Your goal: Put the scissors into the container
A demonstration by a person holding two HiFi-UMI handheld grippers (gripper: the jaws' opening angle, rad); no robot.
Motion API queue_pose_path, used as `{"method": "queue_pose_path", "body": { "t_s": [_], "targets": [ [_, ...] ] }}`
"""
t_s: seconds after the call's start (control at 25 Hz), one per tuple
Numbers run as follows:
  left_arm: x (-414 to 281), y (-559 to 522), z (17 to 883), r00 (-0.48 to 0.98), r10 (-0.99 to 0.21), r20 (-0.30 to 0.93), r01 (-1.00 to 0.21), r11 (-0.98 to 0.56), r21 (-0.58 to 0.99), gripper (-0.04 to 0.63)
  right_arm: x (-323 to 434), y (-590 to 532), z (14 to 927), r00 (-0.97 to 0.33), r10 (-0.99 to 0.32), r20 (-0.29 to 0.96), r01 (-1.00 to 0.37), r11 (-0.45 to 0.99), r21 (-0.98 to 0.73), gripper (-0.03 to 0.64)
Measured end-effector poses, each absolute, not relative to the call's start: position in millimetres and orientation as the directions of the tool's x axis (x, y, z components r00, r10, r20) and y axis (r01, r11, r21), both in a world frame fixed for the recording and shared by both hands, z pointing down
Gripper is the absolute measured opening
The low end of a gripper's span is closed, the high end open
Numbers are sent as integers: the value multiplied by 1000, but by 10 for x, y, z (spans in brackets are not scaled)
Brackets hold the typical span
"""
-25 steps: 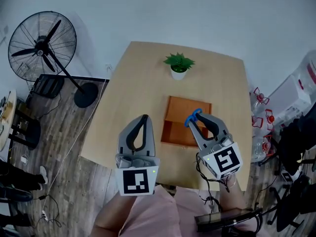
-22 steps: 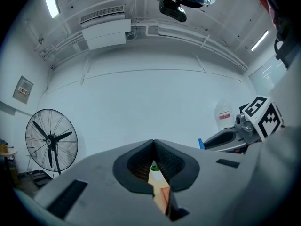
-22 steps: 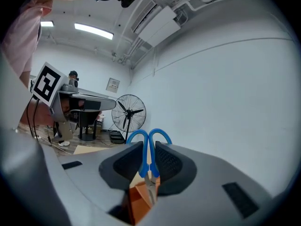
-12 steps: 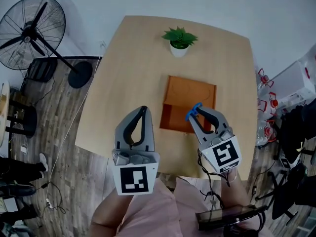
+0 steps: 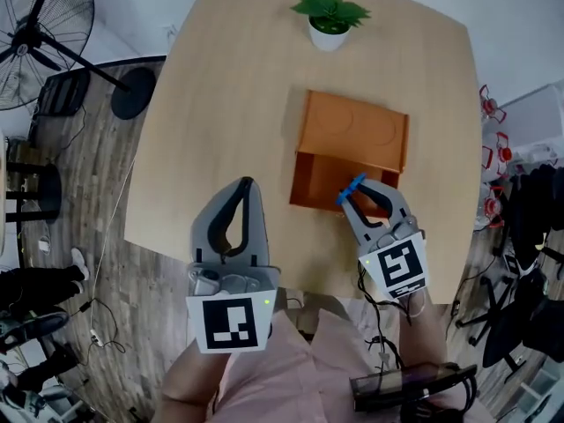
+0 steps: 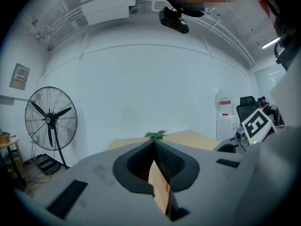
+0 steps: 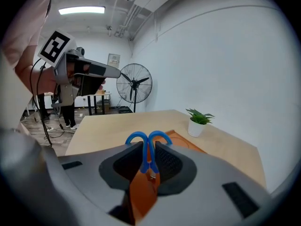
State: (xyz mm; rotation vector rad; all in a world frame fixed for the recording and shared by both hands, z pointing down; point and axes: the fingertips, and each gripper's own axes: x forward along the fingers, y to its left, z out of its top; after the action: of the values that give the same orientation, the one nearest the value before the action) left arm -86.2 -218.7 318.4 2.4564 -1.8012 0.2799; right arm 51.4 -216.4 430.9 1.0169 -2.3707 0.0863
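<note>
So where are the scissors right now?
The scissors sit clamped in the right gripper, blue handles poking past its tips, over the near edge of the orange container, right of centre in the head view.

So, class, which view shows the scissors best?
The right gripper view: both blue handle loops of the scissors show close up, clamped in the right gripper. The head view shows only a blue sliver; the left gripper view, nothing.

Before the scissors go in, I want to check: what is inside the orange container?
Only bare orange floor shows inside the orange container. The right tool, shut on the blue scissors, covers its near part.
</note>
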Motion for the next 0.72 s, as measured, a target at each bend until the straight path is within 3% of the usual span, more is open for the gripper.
{"method": "queue_pose_path", "body": {
  "t_s": [0.72],
  "targets": [
    [-1119, -2379, 3669, 270, -922, 277, -961, -274, 24, 5, 367, -2310, 5009, -514, -519, 683, -637, 764, 102, 84]
  ]
}}
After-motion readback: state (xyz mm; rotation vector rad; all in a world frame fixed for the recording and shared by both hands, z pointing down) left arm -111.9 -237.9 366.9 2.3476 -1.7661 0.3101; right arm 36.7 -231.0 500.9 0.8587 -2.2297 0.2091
